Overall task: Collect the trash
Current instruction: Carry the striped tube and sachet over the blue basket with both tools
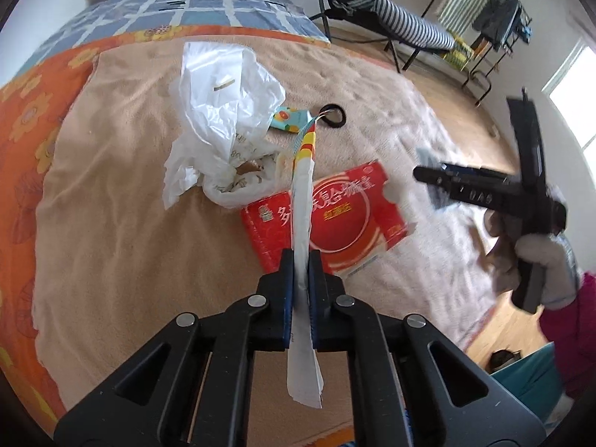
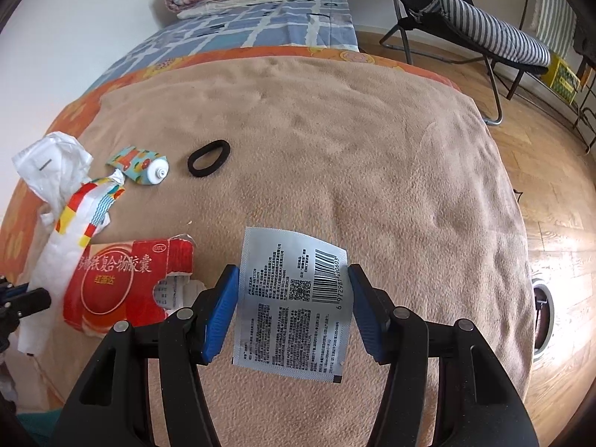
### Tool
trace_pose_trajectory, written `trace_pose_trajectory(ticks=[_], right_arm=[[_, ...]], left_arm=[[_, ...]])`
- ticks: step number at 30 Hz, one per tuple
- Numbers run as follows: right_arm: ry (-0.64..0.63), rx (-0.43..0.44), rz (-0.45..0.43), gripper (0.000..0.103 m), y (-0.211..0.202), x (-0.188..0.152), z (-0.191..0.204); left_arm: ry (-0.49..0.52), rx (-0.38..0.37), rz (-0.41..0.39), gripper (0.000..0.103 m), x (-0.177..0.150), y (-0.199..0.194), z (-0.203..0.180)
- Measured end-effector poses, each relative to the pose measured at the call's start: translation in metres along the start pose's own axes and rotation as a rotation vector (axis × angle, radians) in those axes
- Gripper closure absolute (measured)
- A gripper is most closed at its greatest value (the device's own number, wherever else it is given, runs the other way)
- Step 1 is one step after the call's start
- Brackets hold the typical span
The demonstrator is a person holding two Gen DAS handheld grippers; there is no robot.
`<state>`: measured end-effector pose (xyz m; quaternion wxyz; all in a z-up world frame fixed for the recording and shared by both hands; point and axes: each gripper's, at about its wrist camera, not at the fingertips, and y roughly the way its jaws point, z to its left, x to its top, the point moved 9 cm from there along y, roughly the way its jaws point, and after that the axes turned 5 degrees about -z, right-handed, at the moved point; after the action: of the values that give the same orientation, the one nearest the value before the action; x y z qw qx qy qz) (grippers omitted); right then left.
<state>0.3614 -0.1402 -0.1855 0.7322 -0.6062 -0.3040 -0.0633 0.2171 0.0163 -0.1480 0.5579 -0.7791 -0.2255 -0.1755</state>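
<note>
A tan blanket [image 2: 335, 130] covers the bed, its right half bare to the edge by the wood floor [image 2: 558, 223]. The red carton [image 1: 327, 219] lies beside a white plastic bag [image 1: 223, 111]. The left hand-held gripper [image 1: 301, 260] is clamped on a white paper wrapper [image 1: 303, 201]; the right hand-held gripper [image 2: 294, 287] pinches a silver sachet [image 2: 290, 305] by its edges.

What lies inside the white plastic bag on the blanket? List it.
Through the white bag's opening, brownish scraps and crumpled paper show near its mouth. Printed text shows through the film. The rest is hidden by the folded plastic, and I cannot tell what the scraps are.
</note>
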Motion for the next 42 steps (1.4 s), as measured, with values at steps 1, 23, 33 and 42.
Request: trace_pose_trajectory(ticks=[1,23,33,42], right_arm=[[-0.003,0.002,-0.001,0.046,-0.002,-0.001,0.0],[-0.05,0.143,-0.06,0.046,-0.104,-0.064,0.039],[-0.101,0.161,-0.051,0.046,-0.138,-0.121,0.059],[-0.163,0.178,-0.001,0.046,-0.149,-0.185,0.078]], left_arm=[[0.003,0.001,-0.006,0.098,0.001,-0.003,0.0],[0.079,-0.05,-0.025,0.098,-0.069,-0.077,-0.048],[0.112,-0.078,0.007,0.098,-0.13,-0.098,-0.077],[0.107,-0.098,0.078,0.098,-0.194,-0.094,-0.089]])
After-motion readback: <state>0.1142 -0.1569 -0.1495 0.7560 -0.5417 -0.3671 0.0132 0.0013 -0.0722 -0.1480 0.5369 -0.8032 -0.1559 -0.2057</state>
